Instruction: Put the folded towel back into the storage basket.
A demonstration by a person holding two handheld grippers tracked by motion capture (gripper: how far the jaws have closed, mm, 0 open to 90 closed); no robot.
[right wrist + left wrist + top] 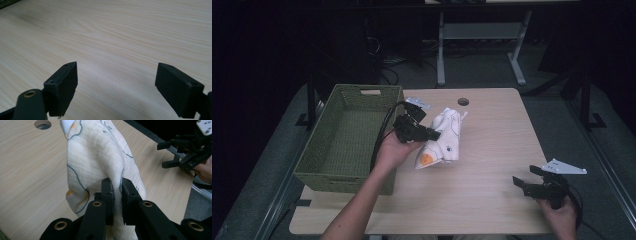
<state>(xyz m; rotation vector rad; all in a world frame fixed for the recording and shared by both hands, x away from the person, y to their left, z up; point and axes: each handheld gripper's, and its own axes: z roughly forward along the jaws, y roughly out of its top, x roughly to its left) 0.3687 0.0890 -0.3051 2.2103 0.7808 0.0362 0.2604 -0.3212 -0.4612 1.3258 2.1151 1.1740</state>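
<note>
Left gripper point(433, 134) at centre of the high view: jaws pinched tight on a raised fold of the white cloth point(443, 140). Cloth is thin, crinkled fabric with dark line print and orange spots, bunched at mid-table point(492, 195), just right of the basket point(317, 155). Basket at left of frame: olive woven, rectangular, handle slot in the far wall, nothing visible inside. Right gripper point(523, 179) at lower right: jaws spread wide, holding nothing, over bare light woodgrain table.
</note>
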